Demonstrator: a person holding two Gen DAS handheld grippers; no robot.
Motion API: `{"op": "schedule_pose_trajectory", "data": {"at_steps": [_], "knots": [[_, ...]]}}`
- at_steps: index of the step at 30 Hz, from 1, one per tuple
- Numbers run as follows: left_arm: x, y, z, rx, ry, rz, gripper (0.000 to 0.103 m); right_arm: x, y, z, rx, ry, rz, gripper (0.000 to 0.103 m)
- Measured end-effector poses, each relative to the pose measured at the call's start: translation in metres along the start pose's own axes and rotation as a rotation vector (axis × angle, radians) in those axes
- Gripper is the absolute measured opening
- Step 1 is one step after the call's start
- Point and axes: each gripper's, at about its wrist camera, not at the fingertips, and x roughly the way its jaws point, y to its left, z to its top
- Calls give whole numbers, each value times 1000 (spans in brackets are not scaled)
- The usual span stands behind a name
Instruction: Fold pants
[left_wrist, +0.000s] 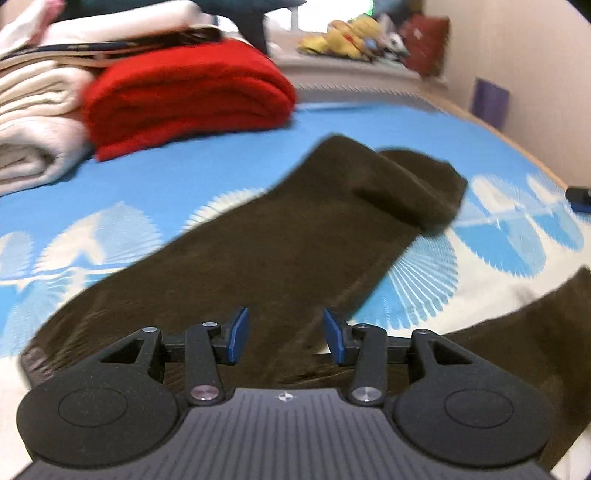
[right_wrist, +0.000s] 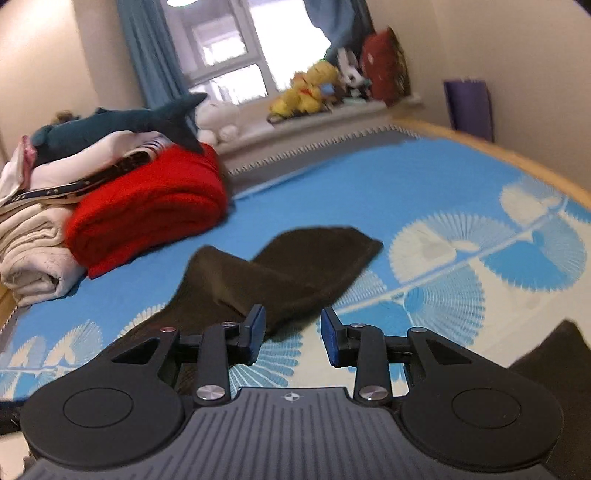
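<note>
Dark brown pants (left_wrist: 277, 240) lie stretched across a blue and white patterned bed cover (left_wrist: 129, 177), one leg running away from me with its end folded over. Another part of the pants (left_wrist: 517, 350) shows at the lower right. My left gripper (left_wrist: 286, 326) hovers over the near part of that leg, open, with nothing between its blue pads (left_wrist: 236, 336). In the right wrist view the pants (right_wrist: 280, 273) lie just ahead and to the left. My right gripper (right_wrist: 293, 330) stands open over the bed cover (right_wrist: 369, 192), holding nothing.
A folded red blanket (left_wrist: 184, 96) and cream blankets (left_wrist: 33, 122) are stacked at the far left, a plush shark (right_wrist: 122, 125) on top. Stuffed toys (right_wrist: 306, 92) sit on the window sill. The bed's wooden edge (right_wrist: 498, 147) runs along the right, by a wall.
</note>
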Motion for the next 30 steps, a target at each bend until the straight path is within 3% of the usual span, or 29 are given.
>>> {"op": "schedule_pose_trajectory", "data": {"at_steps": [2, 3, 8, 15, 16, 17, 18, 22, 24, 26, 28, 30], "knots": [[27, -12, -3, 36, -2, 1, 62, 9, -15, 2, 74, 26, -23, 8], [40, -18, -4, 51, 4, 4, 65, 12, -22, 3, 113, 30, -33, 5], [92, -32, -9, 46, 60, 2, 65, 29, -45, 2, 206, 54, -62, 4], [118, -24, -16, 55, 138, -41, 64, 69, -65, 1, 301, 100, -15, 8], [120, -22, -17, 64, 156, -42, 39, 78, -68, 1, 313, 104, -13, 8], [120, -17, -18, 61, 183, -23, 21, 85, -71, 1, 326, 103, -10, 8], [119, -12, -16, 40, 199, -5, 10, 93, -74, 2, 340, 99, -5, 8], [97, 21, -6, -141, 242, 97, 8, 132, -87, 10, 396, 87, 6, 8], [91, 29, -8, -177, 278, 152, 15, 153, -95, 16, 425, 89, 8, 8], [90, 29, -9, -180, 297, 177, 35, 179, -103, 21, 433, 97, 4, 9], [91, 22, -7, -139, 277, 153, 56, 208, -107, 27, 411, 117, -20, 12], [90, 13, -6, -86, 226, 135, 63, 233, -110, 32, 411, 133, -43, 32]]}}
